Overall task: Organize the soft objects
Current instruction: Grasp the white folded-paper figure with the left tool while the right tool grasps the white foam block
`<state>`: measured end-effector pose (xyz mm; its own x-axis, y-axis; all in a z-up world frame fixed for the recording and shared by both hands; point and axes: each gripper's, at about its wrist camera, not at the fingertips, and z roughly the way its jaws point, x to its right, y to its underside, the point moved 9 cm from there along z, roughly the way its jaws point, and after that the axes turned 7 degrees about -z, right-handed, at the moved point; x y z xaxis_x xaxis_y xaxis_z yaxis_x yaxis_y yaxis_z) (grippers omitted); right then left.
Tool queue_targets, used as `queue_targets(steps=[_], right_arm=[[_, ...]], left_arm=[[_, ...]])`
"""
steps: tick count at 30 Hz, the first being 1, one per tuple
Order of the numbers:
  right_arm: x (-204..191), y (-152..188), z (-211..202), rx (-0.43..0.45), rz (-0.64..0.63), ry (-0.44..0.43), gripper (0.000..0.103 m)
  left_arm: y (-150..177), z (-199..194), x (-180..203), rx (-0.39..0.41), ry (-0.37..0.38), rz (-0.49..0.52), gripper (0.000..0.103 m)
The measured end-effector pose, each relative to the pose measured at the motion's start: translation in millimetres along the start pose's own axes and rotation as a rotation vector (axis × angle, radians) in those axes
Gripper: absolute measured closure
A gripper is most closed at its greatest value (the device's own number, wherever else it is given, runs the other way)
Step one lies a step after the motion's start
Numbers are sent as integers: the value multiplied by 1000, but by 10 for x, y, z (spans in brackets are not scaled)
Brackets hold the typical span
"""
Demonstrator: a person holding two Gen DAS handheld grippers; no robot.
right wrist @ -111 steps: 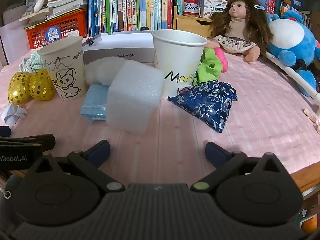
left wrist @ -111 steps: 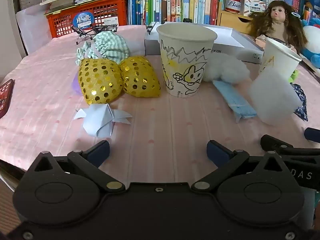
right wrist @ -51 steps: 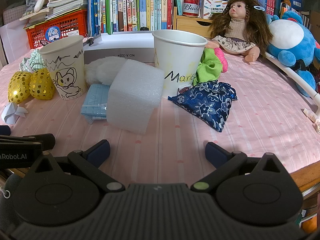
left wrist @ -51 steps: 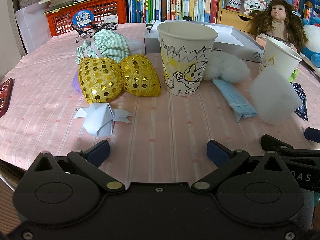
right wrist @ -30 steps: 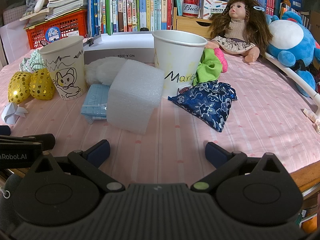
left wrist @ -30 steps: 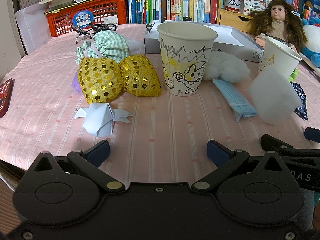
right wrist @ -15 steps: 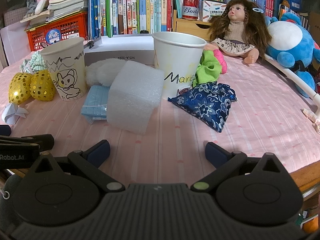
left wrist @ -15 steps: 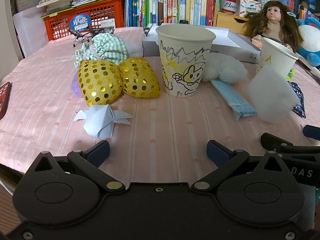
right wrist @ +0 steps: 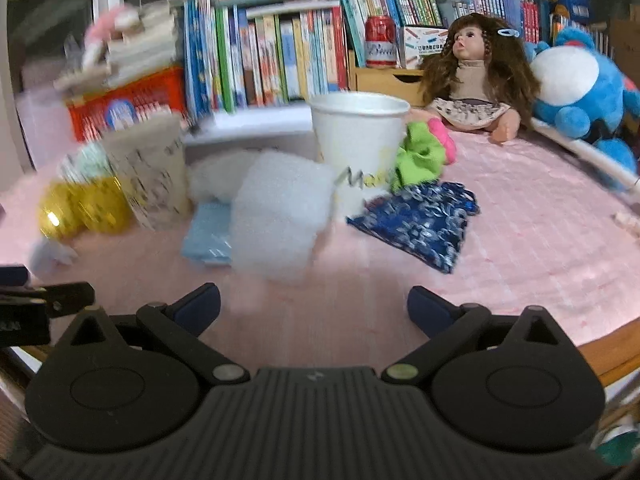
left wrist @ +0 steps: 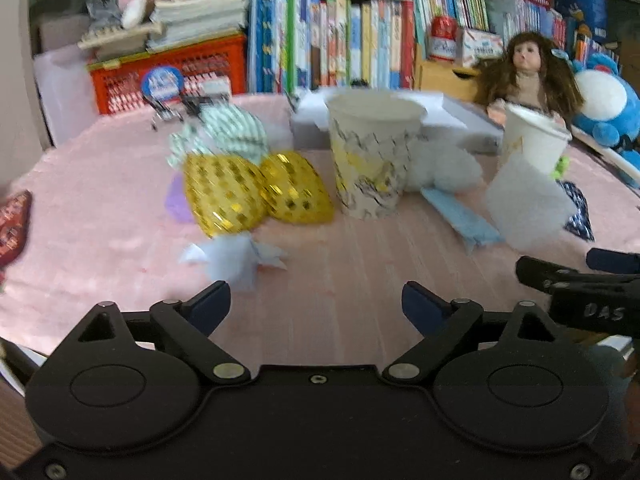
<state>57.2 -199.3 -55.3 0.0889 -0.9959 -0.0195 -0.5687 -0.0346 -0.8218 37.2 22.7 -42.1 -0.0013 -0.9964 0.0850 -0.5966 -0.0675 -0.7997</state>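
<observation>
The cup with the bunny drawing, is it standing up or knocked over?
Standing up. The bunny cup sits on its base on the pink tablecloth, its open rim facing up.

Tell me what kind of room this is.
Likely a home study or child's room: packed bookshelf, doll and blue plush toy behind a table with pink cloth.

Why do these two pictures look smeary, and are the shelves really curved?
Left wrist view: motion blur smears the drawn cup and gold pouches; the black gripper body stays sharp. Right wrist view: blur is worst at left, while the doll is fairly crisp. The curving is fisheye distortion.
</observation>
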Motion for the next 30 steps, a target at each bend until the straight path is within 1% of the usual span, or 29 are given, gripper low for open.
queue_targets(steps=[3, 4, 6, 7, 8, 10, 12, 17, 18, 20, 21, 23, 24, 30], right_arm=[[-4, -116, -41, 55, 8, -20, 4], [-8, -159, -45, 69, 2, -23, 7], [-13, -230, -41, 84, -2, -32, 11], [-16, -253, -36, 88, -1, -35, 13], [-11, -281, -21, 92, 1, -36, 16], [0, -324, 5, 99, 6, -31, 21], [2, -343, 23, 105, 9, -32, 24], [-13, -355, 78, 103, 16, -31, 36], [-13, -356, 94, 101, 21, -33, 37], [-14, -355, 111, 98, 34, -37, 43], [-13, -353, 119, 96, 40, -38, 45], [-10, -347, 123, 94, 48, -38, 51], [-8, -344, 124, 93, 52, -38, 53], [-19, -349, 56, 107, 43, -37, 54]], left_arm=[[-127, -107, -105, 70, -39, 11, 12], [-160, -127, -148, 89, -53, 12, 12], [-219, -114, -233, 106, -82, 5, 12], [-242, -86, -264, 101, -90, -2, 15], [-251, -47, -302, 89, -96, -12, 23], [-230, 32, -356, 58, -91, -35, 32], [-207, 90, -390, 38, -83, -53, 34], [-135, 204, -406, 17, -86, -47, 50], [-122, 224, -404, 12, -86, -49, 52], [-93, 240, -386, 8, -84, -46, 62], [-91, 248, -384, 6, -83, -47, 65], [-80, 240, -368, 7, -75, -48, 78], [-78, 229, -357, 7, -68, -48, 78], [-125, 114, -256, 36, -39, -22, 78]])
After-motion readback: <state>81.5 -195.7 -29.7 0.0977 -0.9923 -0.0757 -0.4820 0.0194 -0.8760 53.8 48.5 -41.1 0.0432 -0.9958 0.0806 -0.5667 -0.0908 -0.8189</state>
